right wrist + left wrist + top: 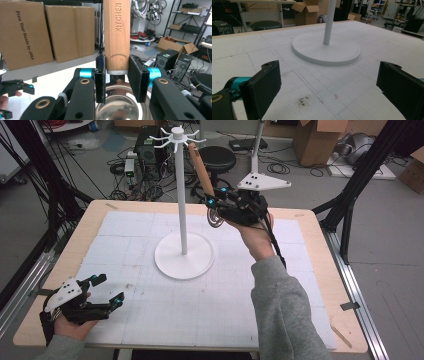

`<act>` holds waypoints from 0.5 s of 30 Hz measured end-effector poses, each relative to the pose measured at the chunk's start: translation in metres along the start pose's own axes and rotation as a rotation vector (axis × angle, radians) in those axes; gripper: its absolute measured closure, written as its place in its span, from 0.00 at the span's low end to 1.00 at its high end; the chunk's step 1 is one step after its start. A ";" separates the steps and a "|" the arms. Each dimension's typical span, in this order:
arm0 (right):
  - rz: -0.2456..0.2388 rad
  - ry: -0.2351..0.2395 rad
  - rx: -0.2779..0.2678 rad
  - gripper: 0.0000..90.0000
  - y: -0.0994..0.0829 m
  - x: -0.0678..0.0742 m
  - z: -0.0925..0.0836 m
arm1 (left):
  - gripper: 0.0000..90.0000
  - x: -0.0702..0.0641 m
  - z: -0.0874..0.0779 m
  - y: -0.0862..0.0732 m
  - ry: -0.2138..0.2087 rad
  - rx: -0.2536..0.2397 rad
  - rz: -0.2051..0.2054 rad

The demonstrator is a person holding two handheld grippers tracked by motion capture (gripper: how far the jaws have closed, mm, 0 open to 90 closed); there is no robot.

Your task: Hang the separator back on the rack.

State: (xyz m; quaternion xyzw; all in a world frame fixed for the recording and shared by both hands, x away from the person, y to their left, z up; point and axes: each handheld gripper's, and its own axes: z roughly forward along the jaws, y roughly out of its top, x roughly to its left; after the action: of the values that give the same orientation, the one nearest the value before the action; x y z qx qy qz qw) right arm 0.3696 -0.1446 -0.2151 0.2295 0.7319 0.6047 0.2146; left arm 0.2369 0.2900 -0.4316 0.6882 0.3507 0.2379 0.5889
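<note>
The right claw (216,201) is clamped on a wooden-handled kitchen utensil (201,170), holding it up in the air at about one o'clock from the white hanging stand (183,215), handle tip rising toward the hook ring at the stand's top. In the right gripper view the pads press both sides of the pale wooden handle (117,32) just above the steel collar, right where wood meets metal. The handle is round and smooth with "KITCHEN" stamped into the grain, and below it hangs a polished steel bowl (120,105), looking like a ladle or strainer head, though its exact kind is hard to tell. It should handle stiff and fairly light, but bottom-heavy, so it may want to swing; the smooth wood could slip or roll between flat pads, which makes this low grip near the collar a sound choice. Down at seven o'clock, the left claw (107,290) rests on the tabletop (310,245), jaws wide and empty.
</note>
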 end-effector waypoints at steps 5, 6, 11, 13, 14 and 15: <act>0.000 0.000 0.004 0.77 -0.001 0.000 0.002 | 0.07 0.000 -0.001 0.000 0.000 0.001 0.000; -0.002 -0.002 0.005 0.77 -0.001 0.000 0.003 | 0.07 0.000 -0.001 0.000 0.001 -0.001 -0.002; 0.008 0.007 0.006 0.77 -0.003 0.001 0.008 | 0.07 0.000 -0.001 0.000 0.001 0.000 0.000; 0.005 0.005 0.007 0.77 -0.003 0.001 0.009 | 0.07 0.000 -0.001 0.000 0.003 -0.001 0.001; 0.010 0.007 0.007 0.77 -0.003 0.001 0.010 | 0.07 0.000 -0.001 0.000 0.002 0.000 0.001; 0.010 0.004 0.008 0.77 -0.004 0.002 0.010 | 0.07 0.000 -0.001 0.000 0.003 -0.002 0.001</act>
State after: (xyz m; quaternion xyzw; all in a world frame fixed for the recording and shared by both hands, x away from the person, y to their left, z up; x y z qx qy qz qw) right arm 0.3740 -0.1360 -0.2205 0.2327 0.7336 0.6032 0.2092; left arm 0.2362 0.2909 -0.4315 0.6875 0.3512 0.2394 0.5889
